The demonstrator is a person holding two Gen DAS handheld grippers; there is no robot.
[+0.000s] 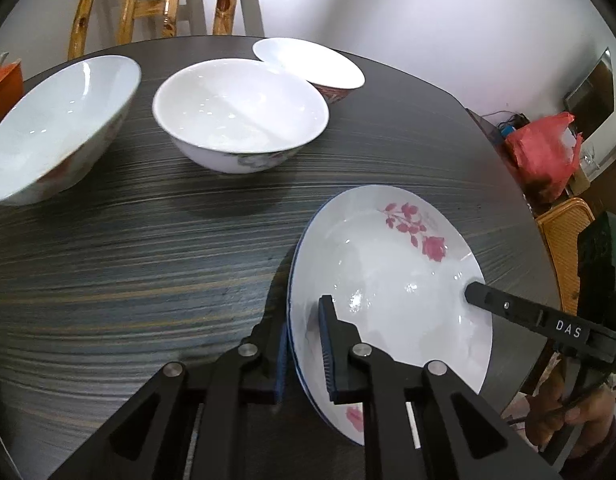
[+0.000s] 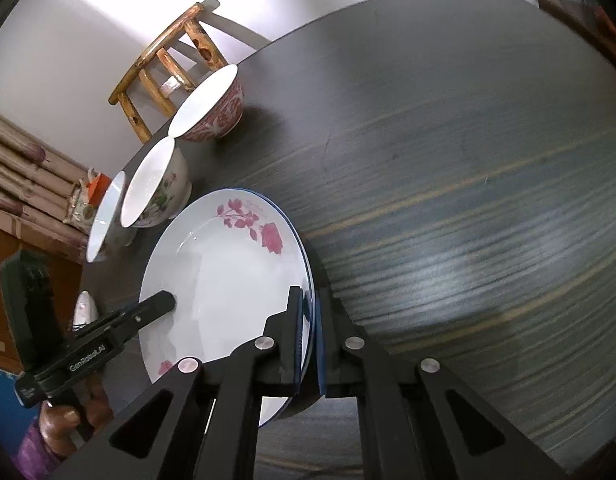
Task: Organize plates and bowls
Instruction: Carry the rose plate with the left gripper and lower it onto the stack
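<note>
A white plate with pink roses (image 1: 392, 280) sits on top of a blue-rimmed plate on the dark table; it also shows in the right wrist view (image 2: 228, 280). My left gripper (image 1: 304, 356) is shut on the stack's left rim. My right gripper (image 2: 306, 336) is shut on the opposite rim; one of its fingers (image 1: 508, 306) shows in the left wrist view. A white bowl (image 1: 240, 114), a tilted white bowl (image 1: 56, 128) and a red-patterned bowl (image 1: 308, 64) stand further back.
The dark streaked round table (image 1: 128, 260) (image 2: 468, 200) holds everything. A wooden chair (image 1: 156, 4) stands behind it. A red bag (image 1: 544, 148) and a wicker chair (image 1: 564, 248) are off the right edge. An orange box (image 1: 4, 84) is at far left.
</note>
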